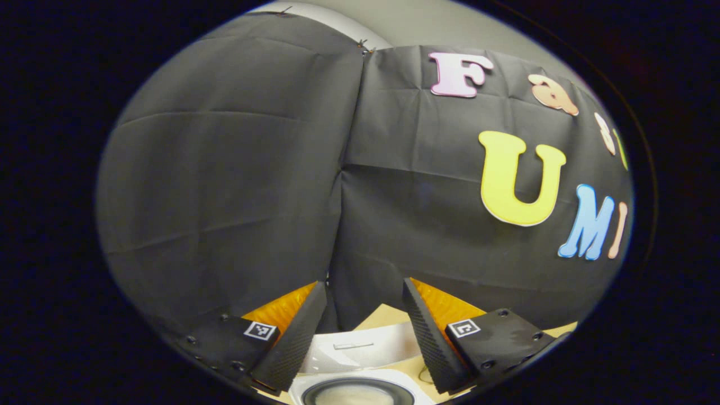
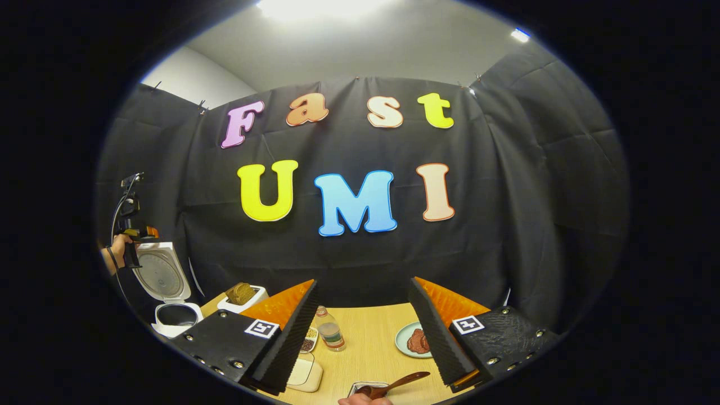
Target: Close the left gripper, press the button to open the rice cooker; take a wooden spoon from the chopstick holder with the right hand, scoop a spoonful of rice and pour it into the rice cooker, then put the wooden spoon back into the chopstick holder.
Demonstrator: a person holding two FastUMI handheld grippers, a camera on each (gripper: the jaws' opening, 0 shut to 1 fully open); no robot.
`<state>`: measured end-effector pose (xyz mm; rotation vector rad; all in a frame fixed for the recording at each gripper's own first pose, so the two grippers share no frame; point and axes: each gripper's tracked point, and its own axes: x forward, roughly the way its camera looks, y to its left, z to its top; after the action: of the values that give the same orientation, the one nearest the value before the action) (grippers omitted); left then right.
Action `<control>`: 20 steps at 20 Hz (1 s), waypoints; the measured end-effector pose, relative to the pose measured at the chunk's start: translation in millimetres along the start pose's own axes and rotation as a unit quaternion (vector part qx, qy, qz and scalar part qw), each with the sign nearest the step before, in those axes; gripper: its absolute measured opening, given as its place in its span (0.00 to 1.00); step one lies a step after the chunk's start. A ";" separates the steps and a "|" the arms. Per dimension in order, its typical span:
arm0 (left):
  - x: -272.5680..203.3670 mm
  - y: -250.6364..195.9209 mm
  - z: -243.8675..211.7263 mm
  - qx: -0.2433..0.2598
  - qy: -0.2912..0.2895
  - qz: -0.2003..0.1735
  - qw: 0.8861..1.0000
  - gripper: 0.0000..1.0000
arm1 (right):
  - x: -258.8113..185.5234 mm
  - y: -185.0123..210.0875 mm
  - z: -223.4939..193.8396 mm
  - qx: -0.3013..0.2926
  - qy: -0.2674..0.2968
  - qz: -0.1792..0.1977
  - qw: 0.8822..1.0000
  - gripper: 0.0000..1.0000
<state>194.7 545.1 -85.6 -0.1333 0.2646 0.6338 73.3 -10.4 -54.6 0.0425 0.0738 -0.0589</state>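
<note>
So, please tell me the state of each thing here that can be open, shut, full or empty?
rice cooker: lid up, pot open
left gripper: open, holding nothing
right gripper: open, holding nothing
wooden spoon: lying low on the table, not gripped
plate: holds a brown food
bottle: upright, contents unclear

No legible text (markers unreadable)

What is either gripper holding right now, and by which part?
Nothing: the left gripper and the right gripper both have jaws open and empty.
</note>
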 end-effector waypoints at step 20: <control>-37.8 -11.0 -24.4 0.021 -0.004 -0.014 1.000 0.96 | -8.9 21.3 3.7 -0.007 -0.002 0.046 0.999 0.96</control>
<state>167.1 509.9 -97.8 -0.0935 0.2687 0.5995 65.9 11.2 -49.4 0.0320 0.0679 0.0340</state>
